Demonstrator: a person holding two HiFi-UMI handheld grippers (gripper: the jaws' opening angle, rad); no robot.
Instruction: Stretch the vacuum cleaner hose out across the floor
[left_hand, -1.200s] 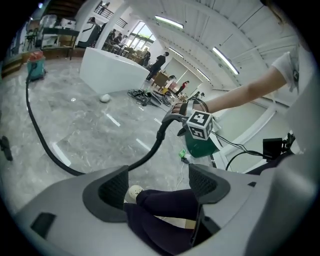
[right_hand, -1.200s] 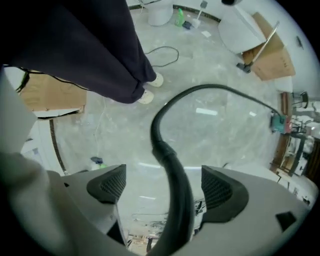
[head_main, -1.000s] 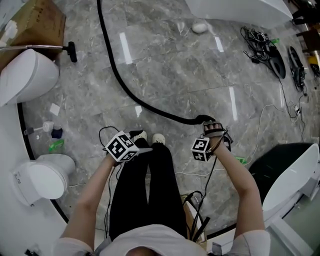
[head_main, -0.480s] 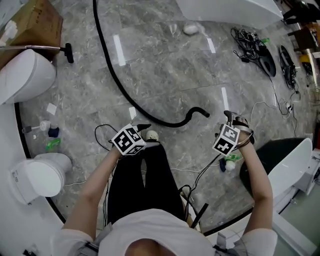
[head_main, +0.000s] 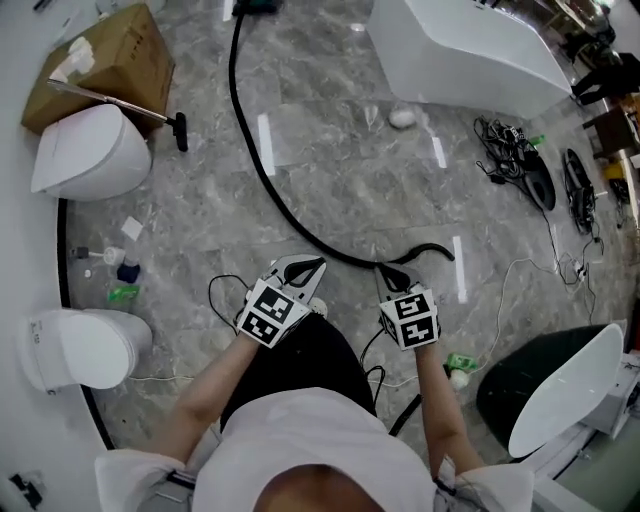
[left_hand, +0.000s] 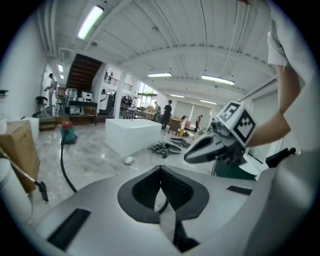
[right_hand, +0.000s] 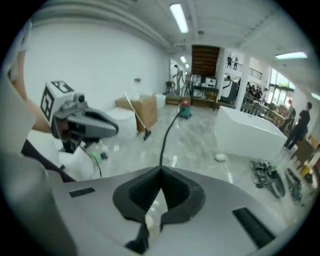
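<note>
Both grippers are held up in front of the person, above the grey marble floor (head_main: 350, 170). The left gripper (head_main: 305, 270) has its jaws pressed together, tips meeting, with nothing between them; they have just been closing. The right gripper (head_main: 392, 278) is the same: jaws just closed, tips touching, nothing between them. Each carries a cube of black-and-white square markers, with no lettering that can be read.

The black vacuum cleaner hose (head_main: 233, 70) lies on the floor, held by neither gripper. It starts at the green and red vacuum cleaner (right_hand: 185, 111) by the far edge of the floor and runs in a long curve toward the person. Its free end is hooked back just beyond the right gripper.

A cardboard box (head_main: 100, 65) sits at the far left corner of the floor. Two white toilets (head_main: 90, 155) (head_main: 75, 350) stand along the left edge, a white bathtub (head_main: 465, 50) stands at the far right, and a tangle of cables (head_main: 515, 150) lies near it.
</note>
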